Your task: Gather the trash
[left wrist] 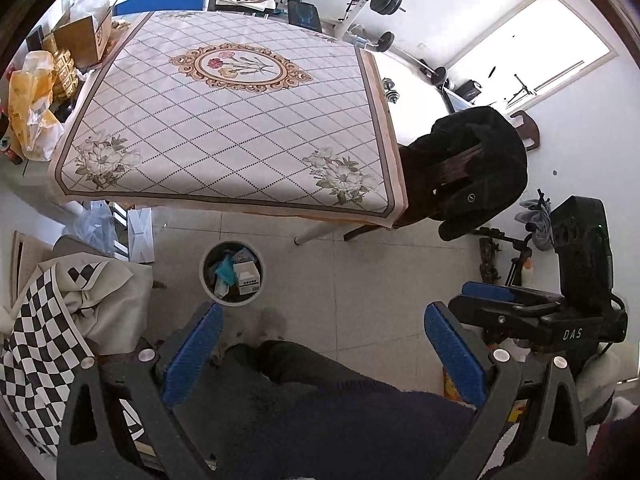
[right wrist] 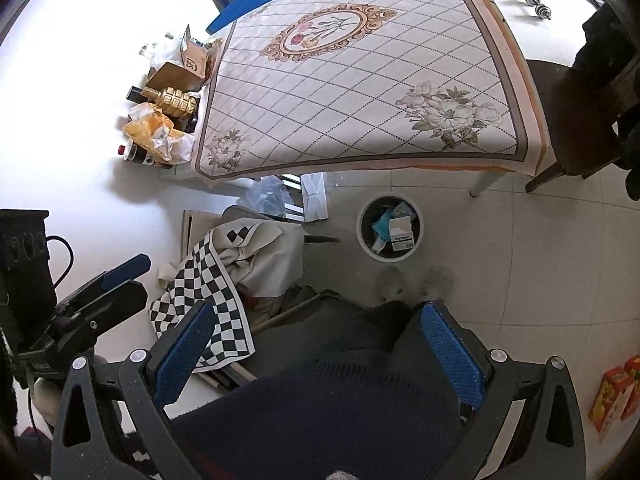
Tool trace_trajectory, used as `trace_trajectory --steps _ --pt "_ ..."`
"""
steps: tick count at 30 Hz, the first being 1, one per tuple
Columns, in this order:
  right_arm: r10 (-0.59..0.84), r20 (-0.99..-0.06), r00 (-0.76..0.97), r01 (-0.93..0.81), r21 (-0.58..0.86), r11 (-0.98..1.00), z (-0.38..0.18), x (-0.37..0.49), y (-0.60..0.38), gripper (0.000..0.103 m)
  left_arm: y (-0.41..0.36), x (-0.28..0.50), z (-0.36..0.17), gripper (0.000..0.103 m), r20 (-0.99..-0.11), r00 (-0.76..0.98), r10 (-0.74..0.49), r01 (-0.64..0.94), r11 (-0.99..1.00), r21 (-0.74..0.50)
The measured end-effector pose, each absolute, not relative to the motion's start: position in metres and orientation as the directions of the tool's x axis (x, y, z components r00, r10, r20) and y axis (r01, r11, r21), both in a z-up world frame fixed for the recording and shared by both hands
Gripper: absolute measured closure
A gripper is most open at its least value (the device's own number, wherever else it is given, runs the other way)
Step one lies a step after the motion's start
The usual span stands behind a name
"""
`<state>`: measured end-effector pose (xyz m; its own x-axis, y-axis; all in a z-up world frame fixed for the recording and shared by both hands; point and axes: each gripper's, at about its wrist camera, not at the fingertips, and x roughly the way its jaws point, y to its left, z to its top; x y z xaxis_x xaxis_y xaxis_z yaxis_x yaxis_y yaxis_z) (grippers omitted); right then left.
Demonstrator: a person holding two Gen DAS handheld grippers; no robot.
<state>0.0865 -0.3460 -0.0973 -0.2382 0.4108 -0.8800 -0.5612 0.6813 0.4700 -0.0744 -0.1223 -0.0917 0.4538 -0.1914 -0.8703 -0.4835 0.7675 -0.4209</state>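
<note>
Below the table edge, the round trash bin (left wrist: 232, 273) already holds cartons. Left gripper (left wrist: 324, 354) and right gripper (right wrist: 316, 354) hang wide open, empty (above the person's lap), so a careless reach risks tipping the bin.

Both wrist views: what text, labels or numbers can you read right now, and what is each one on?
"DAS": white letters on the black body of the right gripper, seen from the left wrist.
Cardboard box beside the table: a dark printed mark, not readable.
White carton in the trash bin: print too small.
Yellow bag: label blurred.
</note>
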Motion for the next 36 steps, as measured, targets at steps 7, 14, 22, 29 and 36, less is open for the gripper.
trace_trajectory --steps 7,14,22,29,36 --pt "0.413 -0.878 -0.242 -0.576 0.473 0.667 -0.091 0.083 -0.347 0.000 -0.125 -0.078 -0.086 0.000 -0.870 0.460 -0.175 -0.479 0.776 -0.410" --pt "0.421 -0.869 -0.260 -0.568 0.490 0.662 -0.091 0.082 -0.347 0.000 -0.125 -0.080 -0.084 0.000 -0.867 0.466 -0.176 -0.474 0.777 -0.413" --pt "0.430 -0.857 -0.283 -0.548 0.512 0.662 -0.093 0.082 -0.351 0.000 -0.125 -0.077 -0.084 0.000 -0.863 0.466 -0.196 -0.467 0.774 -0.428" --pt "0.436 -0.857 -0.276 -0.547 0.513 0.661 -0.088 0.084 -0.353 0.000 -0.129 -0.073 -0.085 0.000 -0.857 0.468 -0.216 -0.454 0.773 -0.443" --pt "0.435 -0.858 -0.272 -0.547 0.510 0.664 -0.087 0.085 -0.356 0.000 -0.128 -0.072 -0.086 0.000 -0.853 0.473 -0.222 -0.451 0.770 -0.451"
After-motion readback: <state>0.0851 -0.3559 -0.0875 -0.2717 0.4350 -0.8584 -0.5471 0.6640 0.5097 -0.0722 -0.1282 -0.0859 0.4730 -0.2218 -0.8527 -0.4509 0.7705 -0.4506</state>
